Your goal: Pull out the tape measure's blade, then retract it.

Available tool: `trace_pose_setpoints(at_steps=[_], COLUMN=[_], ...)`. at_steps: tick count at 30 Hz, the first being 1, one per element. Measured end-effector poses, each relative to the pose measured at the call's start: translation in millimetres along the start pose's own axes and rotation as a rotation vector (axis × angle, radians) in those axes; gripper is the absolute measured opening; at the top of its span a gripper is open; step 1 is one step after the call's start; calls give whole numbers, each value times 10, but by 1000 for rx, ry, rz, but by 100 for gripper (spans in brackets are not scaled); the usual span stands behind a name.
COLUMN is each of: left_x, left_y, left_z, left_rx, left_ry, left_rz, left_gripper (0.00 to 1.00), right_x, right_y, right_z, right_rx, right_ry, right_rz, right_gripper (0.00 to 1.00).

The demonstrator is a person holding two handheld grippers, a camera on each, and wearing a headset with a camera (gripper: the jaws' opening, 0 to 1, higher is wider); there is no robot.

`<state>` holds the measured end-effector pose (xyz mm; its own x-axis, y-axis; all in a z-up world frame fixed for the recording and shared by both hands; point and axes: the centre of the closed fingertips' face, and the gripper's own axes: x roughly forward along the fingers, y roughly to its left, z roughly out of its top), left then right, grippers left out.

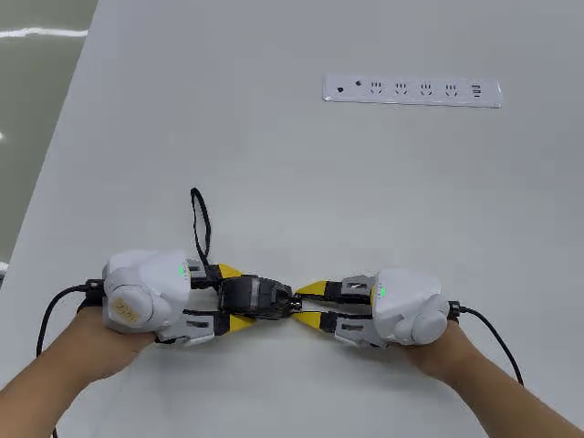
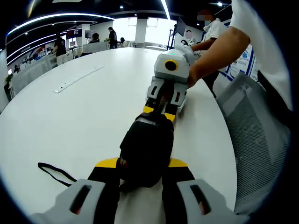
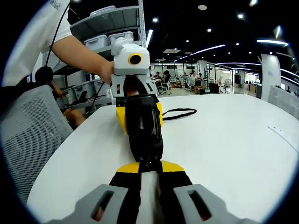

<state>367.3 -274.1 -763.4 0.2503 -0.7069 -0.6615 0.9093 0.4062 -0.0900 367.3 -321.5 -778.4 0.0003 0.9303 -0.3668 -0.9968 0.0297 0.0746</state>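
- Head view: the tape measure (image 1: 257, 297), a black case, lies on the white table (image 1: 274, 146) near its front edge, between the two grippers, which face each other.
- Left gripper (image 1: 234, 297): the yellow-tipped jaws stand on either side of the case and clamp its sides. In the left gripper view the case (image 2: 147, 144) fills the gap between the jaws.
- Right gripper (image 1: 304, 305): the jaws are narrow. In the right gripper view they are pinched on the blade tab (image 3: 148, 162) at the near end of the case.
- No length of blade shows between tab and case.
- A black wrist strap (image 1: 199, 224) loops away from the case across the table.
- A white power strip (image 1: 411, 89) lies well apart, further back on the table.
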Motion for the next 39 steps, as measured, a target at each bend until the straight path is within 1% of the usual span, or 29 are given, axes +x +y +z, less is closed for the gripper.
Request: trace_pose_setpoints(at_steps=[16, 24, 39], left_x=[5, 6, 8], left_y=[1, 1, 6], left_z=[-1, -6, -13], left_rx=[-1, -2, -5], left_ry=[5, 7, 6], left_rz=[-8, -10, -9], left_gripper=[30, 30, 30], right_x=[-28, -117, -303], right_y=[7, 8, -2], right_z=[-15, -43, -121], right_rx=[-14, 3, 3], right_ry=[3, 5, 11], right_rz=[0, -6, -24], right_gripper=[12, 12, 11])
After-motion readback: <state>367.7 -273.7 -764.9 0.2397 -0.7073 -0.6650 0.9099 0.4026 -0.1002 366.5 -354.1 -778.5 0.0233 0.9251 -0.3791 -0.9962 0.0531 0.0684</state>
